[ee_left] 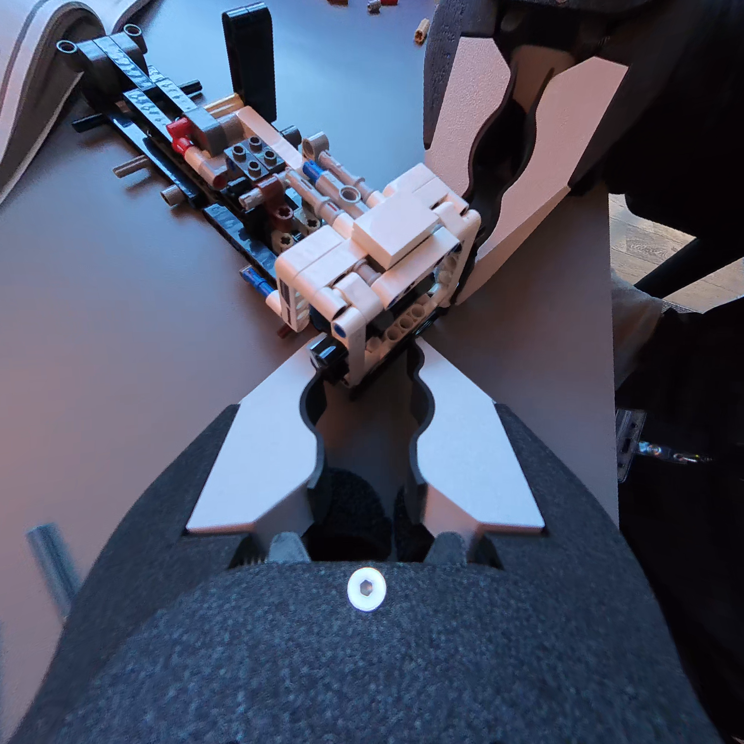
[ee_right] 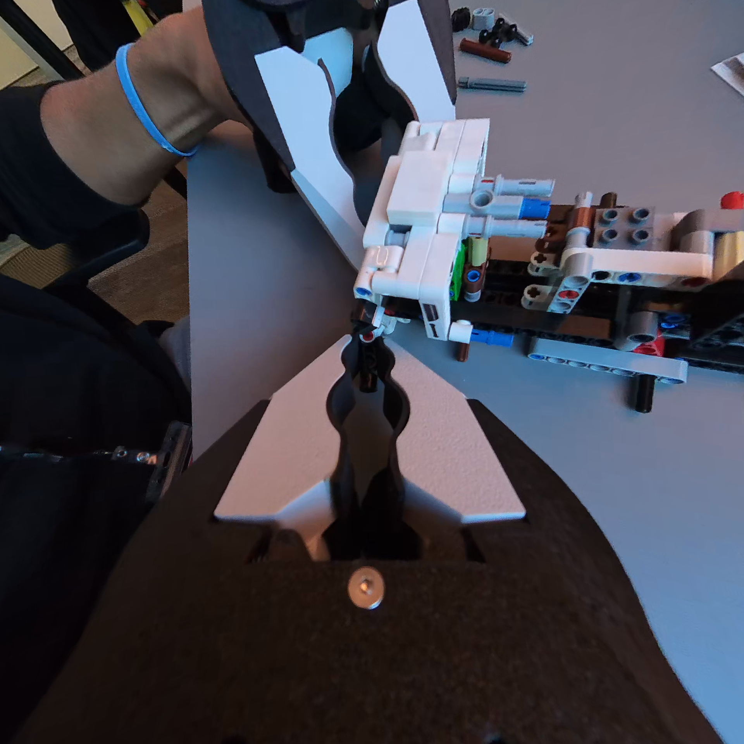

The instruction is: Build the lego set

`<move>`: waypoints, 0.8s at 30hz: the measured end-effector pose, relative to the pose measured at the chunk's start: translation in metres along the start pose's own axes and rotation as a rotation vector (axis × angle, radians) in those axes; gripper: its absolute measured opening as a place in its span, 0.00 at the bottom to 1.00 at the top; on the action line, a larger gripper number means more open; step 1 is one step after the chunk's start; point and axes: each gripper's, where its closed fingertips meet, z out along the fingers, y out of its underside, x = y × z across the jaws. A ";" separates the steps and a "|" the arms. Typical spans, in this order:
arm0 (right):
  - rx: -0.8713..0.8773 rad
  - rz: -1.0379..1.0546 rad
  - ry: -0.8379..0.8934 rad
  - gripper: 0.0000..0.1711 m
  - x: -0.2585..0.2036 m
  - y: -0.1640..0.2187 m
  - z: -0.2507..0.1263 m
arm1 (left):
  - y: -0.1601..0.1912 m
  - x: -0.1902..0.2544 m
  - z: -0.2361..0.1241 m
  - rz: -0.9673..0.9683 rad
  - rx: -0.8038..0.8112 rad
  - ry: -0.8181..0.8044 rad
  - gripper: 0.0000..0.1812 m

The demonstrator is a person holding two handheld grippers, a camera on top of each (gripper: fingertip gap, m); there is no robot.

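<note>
Standing by the grey table (ee_right: 282, 257) here, watching the long black-and-white Lego Technic vehicle chassis (ee_left: 249, 189) getting worked on. It's lying flat on the tabletop, with its blocky white front end (ee_right: 422, 225) sitting right at the table's near corner, and both grippers are crowding that end.

The right gripper (ee_right: 368, 346) is pinching a small black pin-like piece (ee_right: 367, 366) that's poking out from under the white block, fingers nearly together around it. The left gripper (ee_left: 364, 354) is coming at the same end from the other side, its white fingers (ee_left: 277, 435) sitting a moderate way apart, with the tips right against the bottom corner of the white block. I honestly can't tell if it's actually gripping anything or just touching.

A bare forearm wearing a thin blue band (ee_right: 149, 108) is reaching in behind the left gripper.

Farther out on the table, loose bits are lying around: a dark grey axle (ee_right: 491, 84), a reddish-brown rod (ee_right: 485, 50), and a little cluster of small black and grey connectors (ee_right: 489, 26). A light grey beam with holes (ee_right: 604, 360) is resting just beside the chassis.
</note>
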 end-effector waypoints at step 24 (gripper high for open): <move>0.026 -0.091 0.330 0.17 0.003 0.001 -0.008 | 0.001 0.000 0.001 0.005 -0.007 0.003 0.20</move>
